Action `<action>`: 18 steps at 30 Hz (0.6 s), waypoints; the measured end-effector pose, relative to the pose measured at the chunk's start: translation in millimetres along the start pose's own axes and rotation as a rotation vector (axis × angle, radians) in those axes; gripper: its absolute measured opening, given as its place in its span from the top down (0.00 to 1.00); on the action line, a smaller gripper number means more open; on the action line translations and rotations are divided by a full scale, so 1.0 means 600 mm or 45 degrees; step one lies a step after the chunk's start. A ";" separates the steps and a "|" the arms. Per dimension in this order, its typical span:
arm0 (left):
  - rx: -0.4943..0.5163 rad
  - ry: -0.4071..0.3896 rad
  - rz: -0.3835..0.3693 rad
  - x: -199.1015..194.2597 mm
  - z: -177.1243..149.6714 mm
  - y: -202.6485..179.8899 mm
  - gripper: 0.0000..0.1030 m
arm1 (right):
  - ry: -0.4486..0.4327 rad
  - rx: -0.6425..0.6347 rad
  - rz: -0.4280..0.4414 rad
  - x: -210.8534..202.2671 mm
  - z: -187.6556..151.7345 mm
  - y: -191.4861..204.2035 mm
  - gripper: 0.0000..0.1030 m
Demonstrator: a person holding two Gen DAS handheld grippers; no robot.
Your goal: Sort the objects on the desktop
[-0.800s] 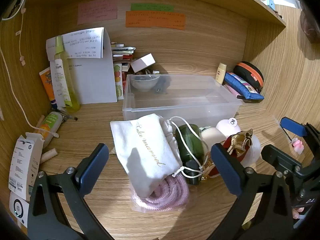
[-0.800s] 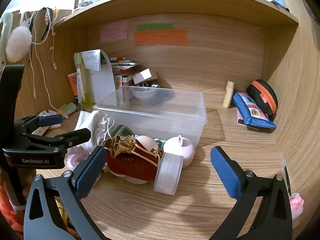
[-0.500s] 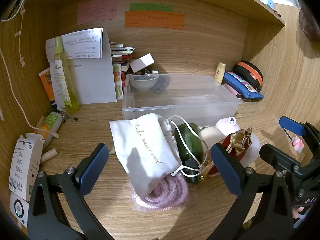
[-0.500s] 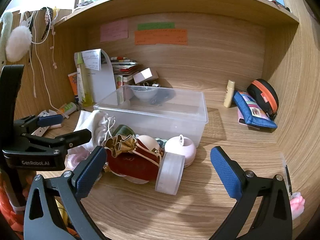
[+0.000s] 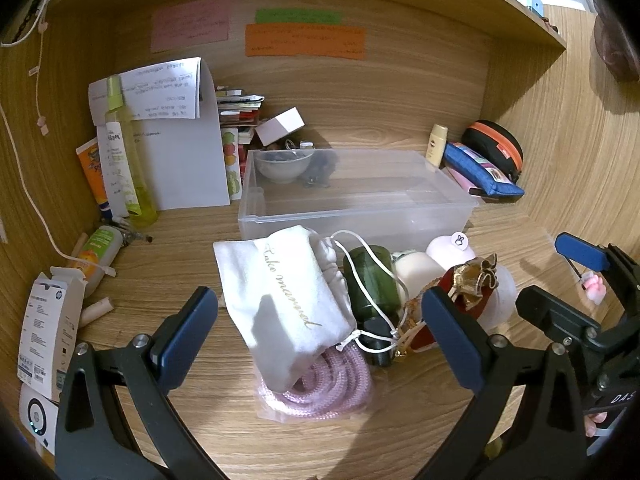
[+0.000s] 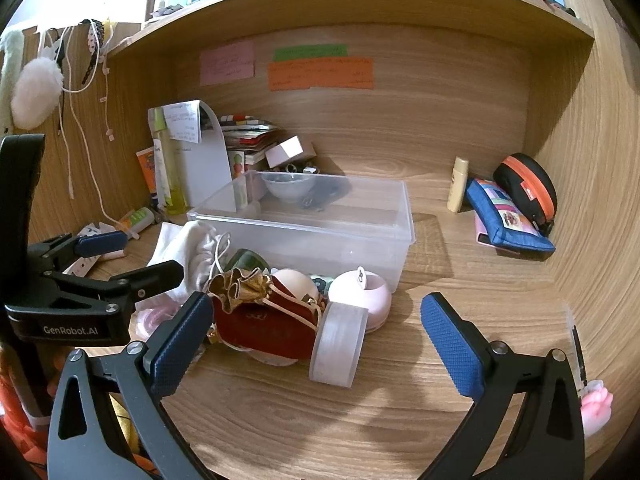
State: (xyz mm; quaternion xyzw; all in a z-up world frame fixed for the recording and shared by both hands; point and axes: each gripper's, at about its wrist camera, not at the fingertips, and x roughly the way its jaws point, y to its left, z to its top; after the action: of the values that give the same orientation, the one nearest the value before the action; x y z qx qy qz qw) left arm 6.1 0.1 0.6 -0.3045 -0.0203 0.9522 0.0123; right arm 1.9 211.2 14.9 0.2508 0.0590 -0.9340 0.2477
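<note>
A clear plastic bin (image 5: 360, 216) (image 6: 400, 236) stands mid-desk. In front of it lies a pile: a white drawstring pouch (image 5: 288, 300) over a coiled pink rope (image 5: 320, 388), a dark green bottle (image 5: 372, 280), a red and gold pouch (image 6: 264, 320), a white tape roll (image 6: 340, 344) and a pink round case (image 6: 368, 296). My left gripper (image 5: 320, 336) is open and empty, just short of the white pouch. My right gripper (image 6: 316, 344) is open and empty, with the tape roll between its fingers.
A bowl (image 5: 284, 166) sits in the bin's back left corner. Bottles, papers and a stack of books (image 5: 240, 112) crowd the back left. A blue pencil case (image 6: 508, 220) and a black and orange case (image 6: 528, 188) lie at the back right. A white box (image 5: 48, 320) lies at the left.
Both grippers have crept slightly forward toward the pile. Nothing was taken hold of or let go.
</note>
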 end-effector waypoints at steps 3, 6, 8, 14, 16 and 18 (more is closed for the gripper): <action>0.006 -0.001 0.002 -0.001 0.001 -0.002 0.00 | 0.000 0.001 0.003 0.000 -0.001 0.000 0.00; 0.009 -0.001 0.004 0.000 0.001 -0.003 0.00 | 0.004 0.001 0.003 0.002 0.000 0.000 0.00; 0.007 -0.001 0.004 0.000 0.001 -0.004 0.00 | 0.006 0.002 0.003 0.003 0.000 0.000 0.00; 0.009 -0.001 0.003 0.001 0.001 -0.004 0.00 | 0.007 0.004 0.004 0.002 -0.002 -0.001 0.00; 0.008 -0.002 0.007 0.001 0.001 -0.004 0.00 | 0.009 0.005 0.006 0.003 -0.001 -0.001 0.00; 0.009 -0.001 0.004 0.001 0.001 -0.004 0.00 | 0.011 0.006 0.007 0.003 -0.002 -0.001 0.00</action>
State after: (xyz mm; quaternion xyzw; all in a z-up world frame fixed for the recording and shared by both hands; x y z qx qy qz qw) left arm 5.5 2.3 0.6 -0.3042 -0.0165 0.9524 0.0118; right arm 0.8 211.1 13.0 0.2555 0.0573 -0.9323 0.2494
